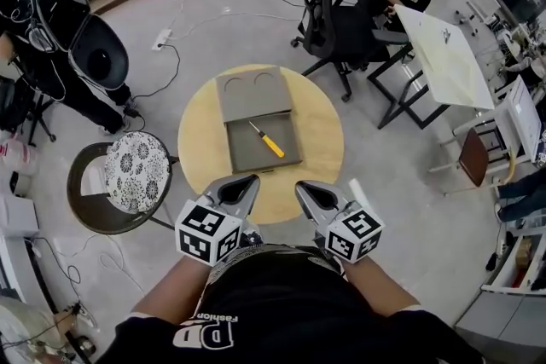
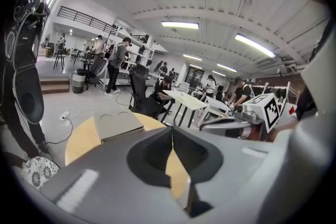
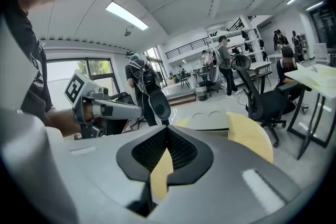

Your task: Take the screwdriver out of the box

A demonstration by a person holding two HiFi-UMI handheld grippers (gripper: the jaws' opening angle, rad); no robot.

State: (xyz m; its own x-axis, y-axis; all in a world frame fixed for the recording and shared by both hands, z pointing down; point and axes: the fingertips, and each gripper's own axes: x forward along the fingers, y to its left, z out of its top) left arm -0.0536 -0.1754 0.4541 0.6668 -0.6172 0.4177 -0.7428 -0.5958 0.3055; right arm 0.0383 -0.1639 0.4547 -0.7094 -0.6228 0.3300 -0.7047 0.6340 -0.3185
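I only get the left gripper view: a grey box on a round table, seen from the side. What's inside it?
Observer: The head view looks in from above: a screwdriver with a yellow handle lies slantwise in the open box.
Operator: Is the other claw holding anything?
Observer: No. In the right gripper view the right gripper has its jaws together, nothing between them.
Operator: How near are both to the box?
Observer: From above, the left gripper and the right one sit over the table's near edge, short of the box.
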